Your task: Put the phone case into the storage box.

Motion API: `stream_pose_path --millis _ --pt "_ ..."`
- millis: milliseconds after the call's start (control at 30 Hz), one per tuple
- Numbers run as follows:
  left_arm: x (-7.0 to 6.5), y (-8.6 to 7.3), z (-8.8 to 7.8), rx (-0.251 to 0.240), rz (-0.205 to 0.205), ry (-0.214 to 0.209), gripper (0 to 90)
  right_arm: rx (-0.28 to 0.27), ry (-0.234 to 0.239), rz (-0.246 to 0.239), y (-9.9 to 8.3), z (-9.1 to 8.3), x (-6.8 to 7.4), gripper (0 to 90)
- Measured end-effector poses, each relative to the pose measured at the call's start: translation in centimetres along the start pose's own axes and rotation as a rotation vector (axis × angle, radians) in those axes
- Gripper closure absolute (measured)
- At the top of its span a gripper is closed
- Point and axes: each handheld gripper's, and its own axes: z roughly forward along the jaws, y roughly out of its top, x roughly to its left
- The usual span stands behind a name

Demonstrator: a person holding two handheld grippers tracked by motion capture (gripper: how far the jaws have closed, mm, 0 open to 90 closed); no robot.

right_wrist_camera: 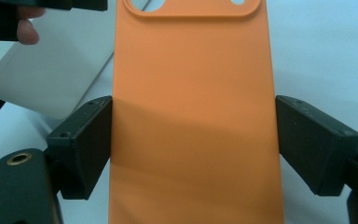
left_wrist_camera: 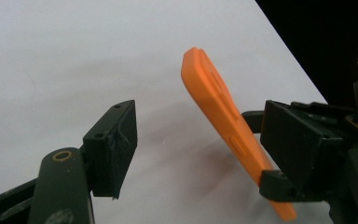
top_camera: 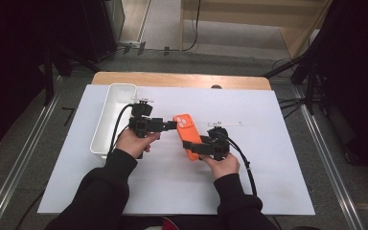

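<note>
A: Any writing or brand on the orange phone case (top_camera: 188, 134)?

B: None readable. The back was plain orange in the right gripper view (right_wrist_camera: 193, 116), just a raised camera block with two round cut-outs at the top. The edge in the left gripper view (left_wrist_camera: 223, 116) showed button bumps, no text.

A: Where was the case?

B: Mid-table on the white sheet (top_camera: 278, 167), lifted and tilted, its lower end in the right gripper (top_camera: 197, 146).

A: Right claw?

B: Pinching the case across its width. Its own view had both pads (right_wrist_camera: 86, 144) flush against the long sides.

A: Left claw?

B: The left gripper (top_camera: 172, 125) was spread, with its tips by the case's top end. In its own view the case stood edge-on between the jaws, clear of the near pad (left_wrist_camera: 114, 144); couldn't tell about contact on the far side, since the right gripper's jaws (left_wrist_camera: 298, 154) crowded in there.

A: Anything per-view?

B: The high view gave the layout: white bin (top_camera: 112, 117) at the left edge of the sheet, a small white piece (top_camera: 225, 124) lying beyond the right hand (top_camera: 224, 165), and the left hand (top_camera: 134, 141) just beside the bin. The right gripper view caught the left hand's fingertips (right_wrist_camera: 25, 30) at top left and a bit of the bin (right_wrist_camera: 51, 79).
</note>
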Motion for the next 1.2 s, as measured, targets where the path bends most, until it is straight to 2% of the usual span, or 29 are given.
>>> stream_pose_path --millis 167,300,467,567,700,800,833,933,1000,1067,1200 --pt "-0.2 0.4 0.9 0.007 -0.006 0.038 27.7 -0.024 -0.009 0.007 -0.3 0.1 0.0 14.6" --pt "-0.2 0.6 1.3 -0.006 -0.032 0.038 27.8 -0.033 -0.008 0.013 -0.4 0.1 0.0 14.6" --pt "-0.3 0.9 1.7 -0.014 -0.039 0.050 27.9 -0.050 0.001 0.027 -0.4 0.1 0.2 14.6" --pt "-0.6 0.8 1.8 -0.046 -0.011 0.075 32.3 -0.064 0.002 0.027 -0.5 0.2 0.2 14.6" --pt "-0.7 0.8 1.9 -0.045 -0.006 0.070 34.9 -0.065 0.007 0.030 -0.5 0.2 0.3 14.7" --pt "-0.9 0.8 1.9 -0.051 0.011 0.083 39.0 -0.069 0.009 0.030 -0.5 0.3 0.4 14.6" --pt "-0.9 0.8 2.0 -0.054 0.002 0.064 40.1 -0.070 0.009 0.030 -0.5 0.3 0.4 14.6" --pt "-1.0 0.8 2.0 -0.057 0.008 0.064 40.1 -0.071 0.013 0.032 -0.5 0.4 0.5 14.6" --pt "-1.0 0.8 2.1 -0.053 -0.002 0.063 42.8 -0.073 0.019 0.028 -0.6 0.4 0.5 14.6" --pt "-0.9 0.9 2.2 -0.050 -0.035 0.051 43.8 -0.078 0.016 0.031 -0.6 0.4 0.5 14.6" --pt "-0.9 0.9 2.4 -0.049 -0.057 0.045 43.9 -0.085 0.015 0.035 -0.6 0.5 0.6 14.6"
